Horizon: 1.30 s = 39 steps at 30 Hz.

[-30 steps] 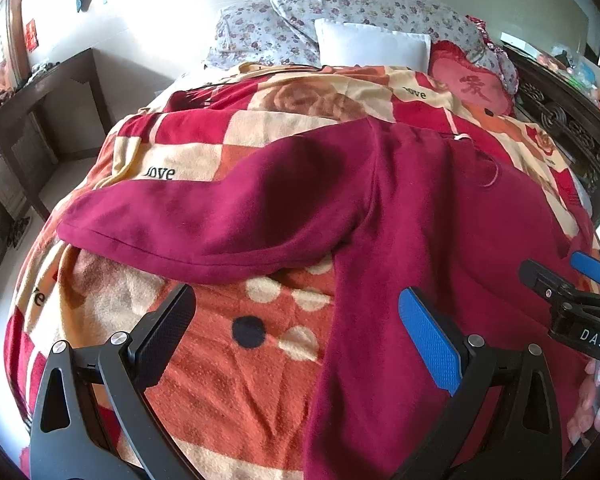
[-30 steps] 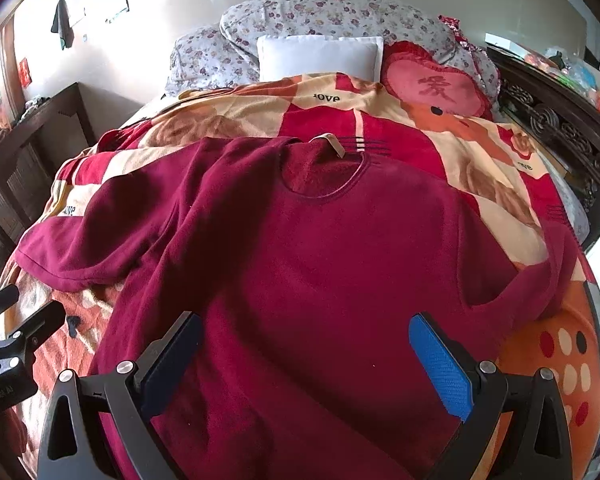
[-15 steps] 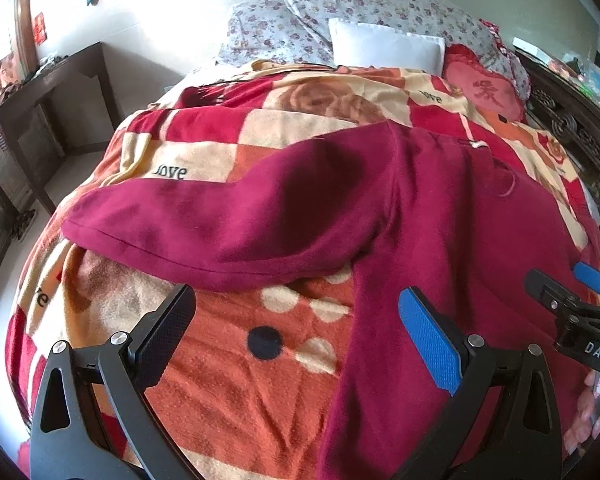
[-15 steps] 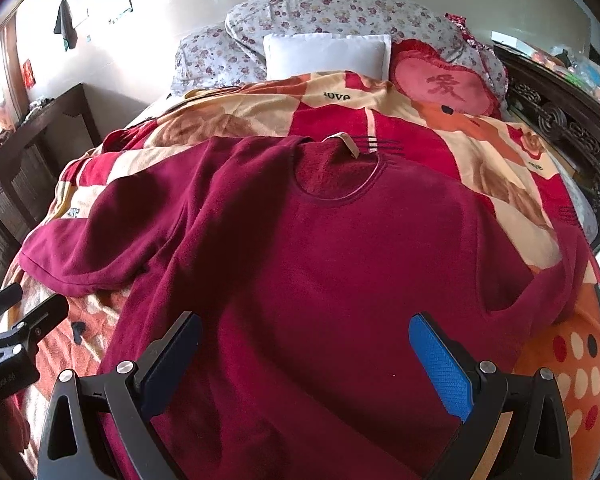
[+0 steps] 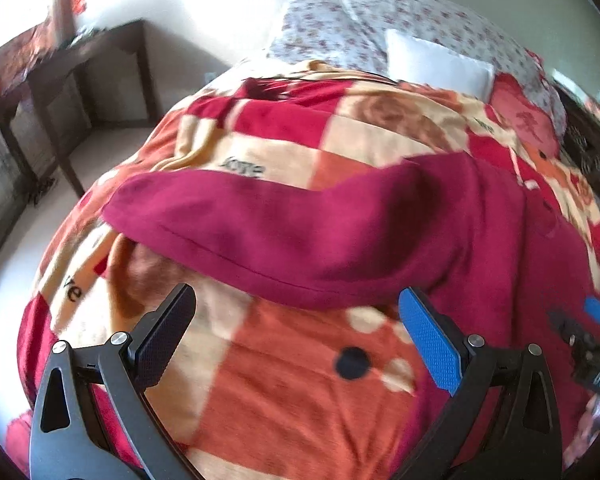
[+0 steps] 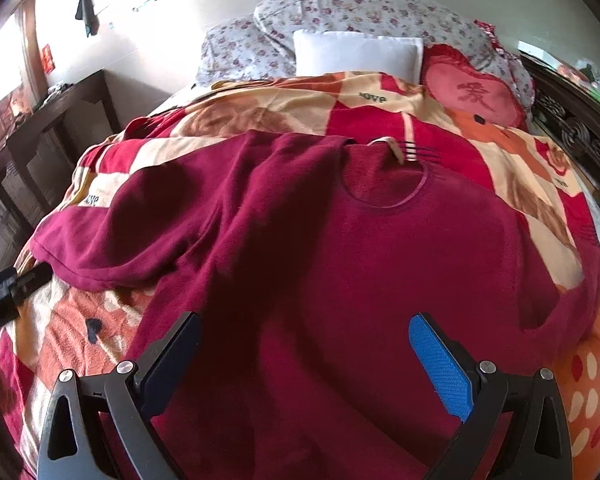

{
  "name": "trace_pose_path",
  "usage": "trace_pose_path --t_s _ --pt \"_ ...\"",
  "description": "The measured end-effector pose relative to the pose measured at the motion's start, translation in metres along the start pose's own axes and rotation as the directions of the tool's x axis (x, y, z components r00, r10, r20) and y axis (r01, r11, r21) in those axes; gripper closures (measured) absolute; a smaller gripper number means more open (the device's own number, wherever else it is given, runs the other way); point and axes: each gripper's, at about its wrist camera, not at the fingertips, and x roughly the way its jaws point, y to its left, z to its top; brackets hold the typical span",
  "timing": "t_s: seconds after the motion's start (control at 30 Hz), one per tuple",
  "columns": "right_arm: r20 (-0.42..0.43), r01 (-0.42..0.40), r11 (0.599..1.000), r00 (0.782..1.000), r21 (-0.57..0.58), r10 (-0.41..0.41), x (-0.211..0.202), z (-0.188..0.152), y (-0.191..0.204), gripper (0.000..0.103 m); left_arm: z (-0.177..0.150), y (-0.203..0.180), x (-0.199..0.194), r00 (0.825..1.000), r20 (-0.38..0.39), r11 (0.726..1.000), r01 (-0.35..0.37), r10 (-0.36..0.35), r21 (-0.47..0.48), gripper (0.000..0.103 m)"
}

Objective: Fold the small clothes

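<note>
Both grippers spread wide, nothing between the fingers. Left gripper point(image 5: 296, 332) hovers over the blanket point(image 5: 284, 392) just below the sleeve point(image 5: 260, 228), not touching it; view is motion-blurred. Right gripper point(image 6: 306, 350) hangs over the lower body of the sweater point(image 6: 380, 272); contact can't be judged. Sweater lies flat mid-bed, collar toward the pillows point(image 6: 358, 54), left sleeve out toward the bed's left edge.

"love" on blanket point(image 5: 284, 148); red character on heart cushion point(image 6: 476, 94)
</note>
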Motion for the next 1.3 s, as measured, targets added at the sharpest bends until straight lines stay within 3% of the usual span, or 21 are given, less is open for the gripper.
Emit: trace_pose_path --t_s 0.2,0.27,0.43,0.6,0.67,0.77,0.83,0.9,1.1,1.3 --pt "-0.023 -0.028 1.0 0.999 -0.009 0.028 0.01 0.0 0.011 0.0 0.018 0.064 0.013 1.0 0.013 0.983 -0.001 0.003 -0.184 0.001" --pt "-0.039 -0.042 0.999 0.998 -0.003 0.042 0.015 0.0 0.013 0.0 0.023 0.078 0.021 1.0 0.003 0.974 0.0 0.001 -0.226 0.005" --pt "-0.064 -0.068 0.998 0.996 0.004 0.068 0.023 0.0 0.019 0.0 0.031 0.104 0.052 0.998 -0.056 0.954 0.004 -0.022 -0.3 0.027" --pt "-0.072 -0.067 0.998 0.995 -0.01 0.067 0.027 0.003 0.021 0.0 0.036 0.126 0.077 0.996 -0.08 0.921 0.004 -0.038 -0.388 0.034" --pt "-0.074 -0.067 0.998 0.995 -0.007 0.067 0.028 0.005 0.019 0.0 0.039 0.133 0.083 0.996 -0.082 0.906 -0.001 -0.037 -0.424 0.042" --pt "-0.074 -0.073 0.997 0.995 0.01 0.074 0.028 0.007 0.013 0.0 0.042 0.142 0.089 0.997 -0.069 0.885 0.006 -0.044 -0.466 0.064" --pt "-0.075 -0.075 0.997 0.994 0.025 0.076 0.029 0.007 0.009 0.0 0.046 0.143 0.089 0.997 -0.056 0.883 0.025 -0.057 -0.468 0.086" --pt "-0.076 -0.074 0.997 0.994 0.035 0.077 0.028 0.008 0.004 0.0 0.052 0.141 0.086 0.997 -0.053 0.892 0.027 -0.057 -0.451 0.093" --pt "-0.051 -0.055 0.997 0.997 0.059 0.059 0.018 0.01 -0.018 0.0 0.075 0.106 0.039 0.993 0.05 0.919 0.12 -0.109 -0.375 0.095" --pt "-0.014 -0.023 0.993 1.0 0.12 0.025 0.003 0.014 -0.058 0.0 0.099 0.017 -0.025 0.951 0.155 0.936 0.296 -0.269 -0.189 0.096"
